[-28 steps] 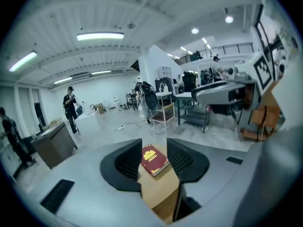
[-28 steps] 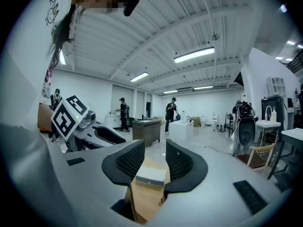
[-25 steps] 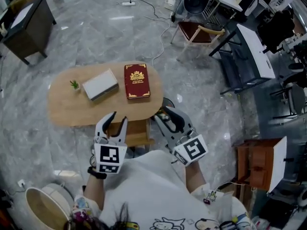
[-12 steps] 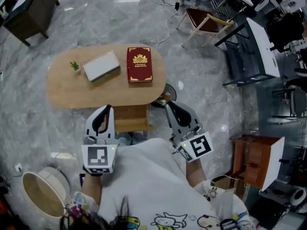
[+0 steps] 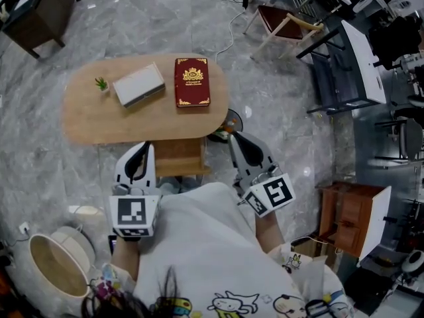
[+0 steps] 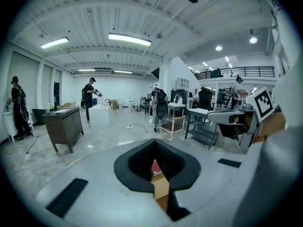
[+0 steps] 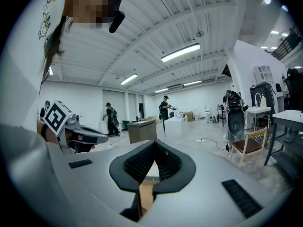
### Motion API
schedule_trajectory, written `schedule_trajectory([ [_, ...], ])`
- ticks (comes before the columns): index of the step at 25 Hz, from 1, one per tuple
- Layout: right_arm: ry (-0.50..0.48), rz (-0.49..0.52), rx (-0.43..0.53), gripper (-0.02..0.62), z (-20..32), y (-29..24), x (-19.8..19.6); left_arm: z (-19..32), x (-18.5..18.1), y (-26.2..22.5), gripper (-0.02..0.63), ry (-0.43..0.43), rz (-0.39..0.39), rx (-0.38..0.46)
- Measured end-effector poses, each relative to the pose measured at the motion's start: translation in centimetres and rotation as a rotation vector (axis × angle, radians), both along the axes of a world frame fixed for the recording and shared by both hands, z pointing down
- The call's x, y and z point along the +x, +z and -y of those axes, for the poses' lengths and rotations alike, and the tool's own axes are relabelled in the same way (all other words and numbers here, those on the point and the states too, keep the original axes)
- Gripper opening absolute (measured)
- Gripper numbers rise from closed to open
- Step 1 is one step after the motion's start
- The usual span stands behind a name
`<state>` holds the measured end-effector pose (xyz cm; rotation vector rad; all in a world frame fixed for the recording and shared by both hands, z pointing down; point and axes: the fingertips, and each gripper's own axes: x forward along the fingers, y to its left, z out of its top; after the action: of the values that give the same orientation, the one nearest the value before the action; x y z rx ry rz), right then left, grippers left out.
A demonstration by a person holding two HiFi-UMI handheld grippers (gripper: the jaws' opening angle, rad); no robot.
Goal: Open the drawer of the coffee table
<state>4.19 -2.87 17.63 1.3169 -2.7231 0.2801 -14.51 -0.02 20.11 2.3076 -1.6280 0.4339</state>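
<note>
The fingers of the left gripper and of the right gripper are now closed tip to tip on nothing, where a second ago they were held wide apart. The drawer is seen between them under the near edge of the bench, untouched, so no hold on it is judged to be gained yet.

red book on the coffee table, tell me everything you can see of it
The red book lies closed and flat on the oval wooden coffee table, toward its right end in the head view. Its dark red cover looks like a hardback, with a gold crest near the far end and gold ornament at the near corners; any lettering is too small to read. A pale box sits to its left, apart from it. Only the tabletop touches it.
</note>
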Motion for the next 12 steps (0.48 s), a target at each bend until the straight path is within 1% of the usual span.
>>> schedule_trajectory([
  [5,0.019,-0.014,-0.009,0.0,0.12,0.31,0.39,0.22,0.49,-0.1,0.004,0.027,0.002,0.005],
  [9,0.022,-0.019,-0.01,0.0,0.05,0.25,0.67,0.36,0.84,-0.4,0.005,0.03,-0.012,0.009],
  [12,0.026,-0.023,-0.009,0.0,0.04,0.28,0.82,0.52,0.8,-0.44,0.005,0.03,-0.009,0.011],
])
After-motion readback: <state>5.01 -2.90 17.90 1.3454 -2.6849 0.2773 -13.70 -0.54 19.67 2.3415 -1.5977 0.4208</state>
